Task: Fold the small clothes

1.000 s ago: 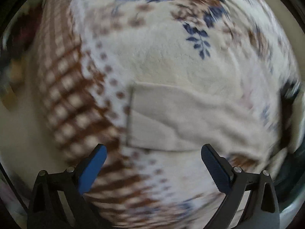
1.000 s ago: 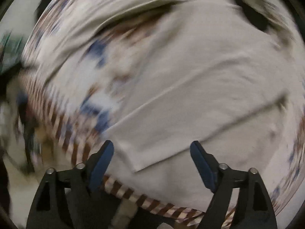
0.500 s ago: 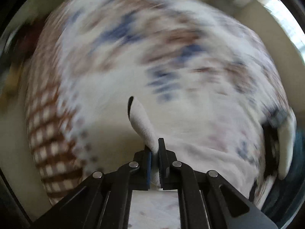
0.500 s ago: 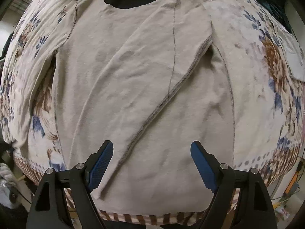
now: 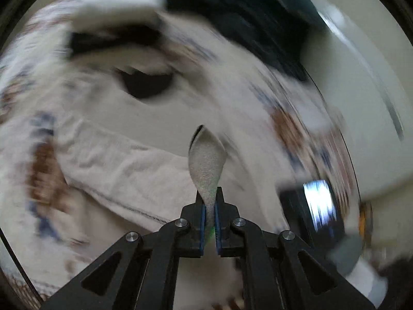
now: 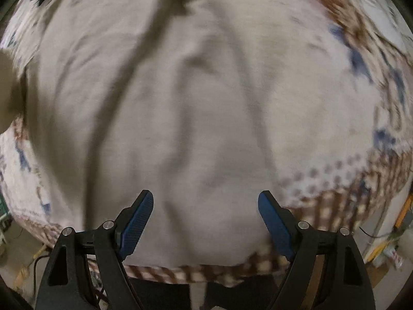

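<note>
Presently no legible writing; your left gripper [image 5: 210,213] pinches a fold of the cream knit garment [image 6: 180,118] at lower centre; your right gripper [image 6: 205,222] gapes wide above it on the floral cloth [image 6: 361,59].

Motion blur smears my view: the dark garment [image 5: 240,18] at upper right and the shiny object [image 5: 318,206] at lower right stay unidentifiable.

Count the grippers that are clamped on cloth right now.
1. The left gripper is shut on a pinch of the beige shirt. The right gripper hangs open above the shirt, holding nothing.
</note>
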{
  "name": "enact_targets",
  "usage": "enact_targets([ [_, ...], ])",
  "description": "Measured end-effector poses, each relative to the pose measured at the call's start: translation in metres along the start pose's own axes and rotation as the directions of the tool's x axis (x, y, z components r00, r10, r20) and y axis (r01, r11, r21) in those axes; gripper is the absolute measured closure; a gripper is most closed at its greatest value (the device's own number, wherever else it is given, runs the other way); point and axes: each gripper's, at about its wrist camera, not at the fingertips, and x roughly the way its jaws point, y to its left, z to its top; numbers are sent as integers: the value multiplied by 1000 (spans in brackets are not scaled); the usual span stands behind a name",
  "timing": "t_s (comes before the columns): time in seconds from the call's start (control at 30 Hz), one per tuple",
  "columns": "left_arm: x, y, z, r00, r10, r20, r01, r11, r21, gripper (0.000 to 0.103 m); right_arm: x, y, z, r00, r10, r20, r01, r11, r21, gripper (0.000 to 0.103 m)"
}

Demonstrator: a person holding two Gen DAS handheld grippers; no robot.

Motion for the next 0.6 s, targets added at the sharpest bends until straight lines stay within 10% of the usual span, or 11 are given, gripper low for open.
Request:
enact_targets([
  [0.3, 50, -42, -59, 963, -38, -267, 54, 997, 51, 95, -17, -115, -37, 1000, 9, -24, -7, 997, 73, 18],
  [0.37, 51, -31, -57, 958, -22, -285, 30, 999, 26, 79, -25, -140, -49, 999, 38, -13, -36, 995, 94, 18],
  [0.47, 46, -10, -53, 959, 94, -269, -92, 996, 19, 22, -38, -173, -56, 997, 60, 43, -65, 991, 117, 18],
  [0.6, 27, 44, -60, 955, 151, -254, -196, 967, -162, 18, -75, -209, -51, 986, 59, 159, -80, 988, 130, 18],
])
